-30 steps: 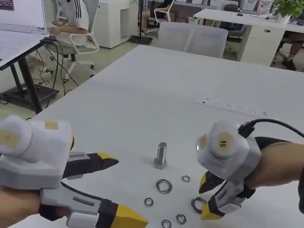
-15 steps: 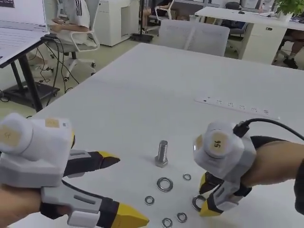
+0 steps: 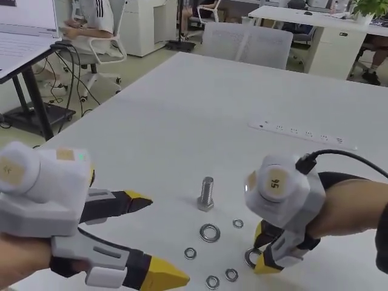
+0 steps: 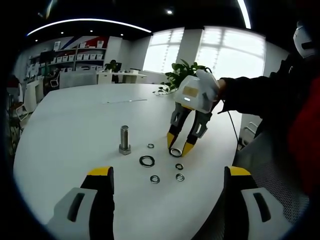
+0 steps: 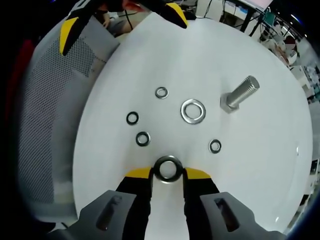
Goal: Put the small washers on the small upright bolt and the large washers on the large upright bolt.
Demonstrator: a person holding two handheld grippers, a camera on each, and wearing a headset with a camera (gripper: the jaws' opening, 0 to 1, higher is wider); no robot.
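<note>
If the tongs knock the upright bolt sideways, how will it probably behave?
The bolt stands unclamped on its hex head, so a knock from the right tongs holding the large washer would likely tip it. Once down, its round shank may roll in an arc on the smooth table. It looks solid steel: probably stiff, heavy for its size.

i'm drawing my right gripper (image 3: 262, 250) in on the large washer (image 3: 249, 257) — a second ago that ring was lying just beside the yellow tips, and now it's sitting between them. the jaws are narrowing onto it, both tips meeting its rim in the right gripper view — and in the head view part of the ring is slipping behind the lower tip.
</note>
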